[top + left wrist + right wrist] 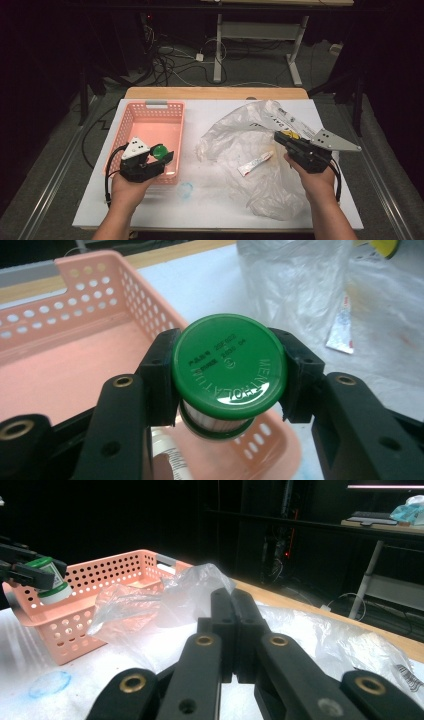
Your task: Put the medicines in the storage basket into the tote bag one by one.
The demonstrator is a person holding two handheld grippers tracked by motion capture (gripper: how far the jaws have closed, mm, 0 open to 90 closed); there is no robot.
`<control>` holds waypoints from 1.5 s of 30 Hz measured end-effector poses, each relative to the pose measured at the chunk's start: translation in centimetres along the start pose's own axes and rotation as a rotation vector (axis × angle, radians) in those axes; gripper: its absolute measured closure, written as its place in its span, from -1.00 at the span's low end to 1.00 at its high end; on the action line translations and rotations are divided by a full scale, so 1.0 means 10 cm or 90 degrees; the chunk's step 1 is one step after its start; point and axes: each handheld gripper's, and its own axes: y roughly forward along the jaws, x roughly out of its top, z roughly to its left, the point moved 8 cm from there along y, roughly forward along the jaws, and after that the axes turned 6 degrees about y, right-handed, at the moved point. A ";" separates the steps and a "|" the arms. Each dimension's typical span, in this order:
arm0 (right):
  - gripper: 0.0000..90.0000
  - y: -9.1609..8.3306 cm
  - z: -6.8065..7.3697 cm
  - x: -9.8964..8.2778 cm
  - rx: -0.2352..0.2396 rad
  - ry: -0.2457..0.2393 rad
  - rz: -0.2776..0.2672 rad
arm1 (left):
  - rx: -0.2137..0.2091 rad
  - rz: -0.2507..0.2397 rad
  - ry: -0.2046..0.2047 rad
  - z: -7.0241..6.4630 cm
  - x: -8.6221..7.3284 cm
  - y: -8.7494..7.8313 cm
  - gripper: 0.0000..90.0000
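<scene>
Left gripper (227,377) has its jaws clamped on a green-capped Mentholatum jar (229,372), held over the pink basket (75,335). Right gripper (232,605) sits clenched, empty, above the plastic bag (250,145).

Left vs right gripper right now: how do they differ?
The left gripper is clamped on a green-capped jar; the right gripper holds nothing, its jaws pressed together. The left hangs over the pink basket; the right hangs over the clear plastic bag. Both are black two-jaw tools, each held in a hand.

Green-lidded white jar (229,374), upright, gripped over pink basket (75,340) corner.
</scene>
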 end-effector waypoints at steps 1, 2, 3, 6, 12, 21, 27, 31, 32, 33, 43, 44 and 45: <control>1.00 0.00 0.00 0.00 0.000 0.000 0.000 | -0.005 -0.003 0.002 -0.02 0.01 -0.01 0.11; 1.00 0.00 0.00 0.00 0.000 0.000 0.000 | -0.009 -0.006 0.002 -0.05 0.02 -0.01 0.11; 1.00 0.00 0.00 0.00 0.000 -0.002 0.001 | -0.010 -0.006 0.004 -0.06 0.03 -0.01 0.11; 1.00 0.00 0.01 -0.01 0.000 0.000 0.004 | -0.021 -0.009 0.008 -0.13 0.05 0.00 0.11; 1.00 0.01 0.01 0.00 0.001 -0.002 0.002 | -0.044 -0.011 0.034 -0.31 0.10 0.04 0.11; 1.00 0.01 0.02 0.00 0.002 -0.004 0.002 | -0.089 0.003 0.051 -0.59 0.08 0.18 0.11; 1.00 0.01 0.02 0.00 0.003 -0.005 0.003 | -0.111 0.026 0.072 -0.76 0.02 0.31 0.11; 1.00 0.01 0.03 0.00 0.003 -0.007 0.003 | -0.120 0.038 0.082 -0.84 -0.02 0.39 0.11; 1.00 0.01 0.03 -0.01 0.004 -0.008 0.004 | -0.121 0.040 0.086 -0.86 -0.03 0.41 0.11; 1.00 0.02 0.03 -0.01 0.004 -0.007 0.004 | -0.122 0.042 0.087 -0.87 -0.03 0.42 0.11; 1.00 0.03 0.05 -0.02 0.005 -0.012 0.009 | -0.122 0.051 0.093 -0.93 -0.06 0.57 0.11; 1.00 0.04 0.05 -0.02 0.005 -0.011 0.010 | -0.123 0.051 0.093 -0.95 -0.05 0.59 0.11; 1.00 0.04 0.06 -0.02 0.005 -0.010 0.010 | -0.125 0.048 0.094 -0.97 -0.03 0.61 0.11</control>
